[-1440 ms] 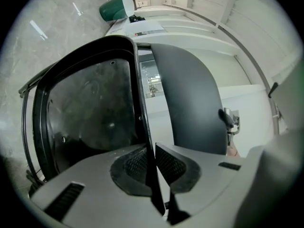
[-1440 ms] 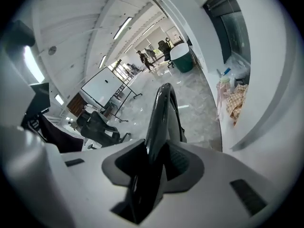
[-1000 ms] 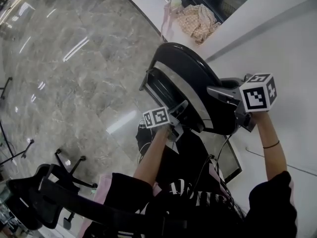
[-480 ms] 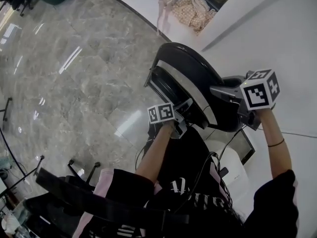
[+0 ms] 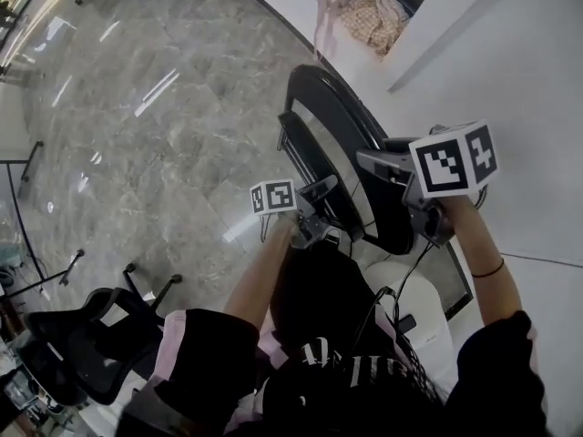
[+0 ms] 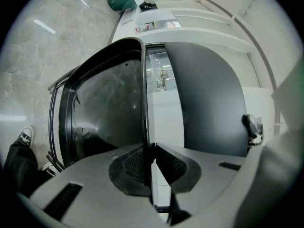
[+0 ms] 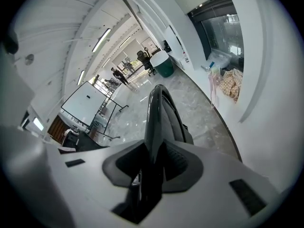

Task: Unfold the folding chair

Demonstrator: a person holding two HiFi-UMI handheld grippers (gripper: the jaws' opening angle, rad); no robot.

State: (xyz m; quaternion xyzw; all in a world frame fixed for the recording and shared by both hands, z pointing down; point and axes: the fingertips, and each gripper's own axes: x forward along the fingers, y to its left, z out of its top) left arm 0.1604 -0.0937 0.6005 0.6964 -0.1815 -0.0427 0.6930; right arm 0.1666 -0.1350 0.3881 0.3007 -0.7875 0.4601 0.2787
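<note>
folding chair [image 5: 339,144] stands on edge in front of the person, close to the white wall [image 5: 510,80], with its panels near flat together. whether its feet touch the marble floor [image 5: 137,153] cannot be told. left gripper [image 5: 321,195] pinches a thin panel edge, and its jaws have just been easing open slightly with that edge between them. right gripper [image 5: 387,167] is clamped on the thicker black rim. risk noted: the thin edge slips from the loosening left pinch, so the chair pivots on the right grip and strikes wall or floor.
</note>
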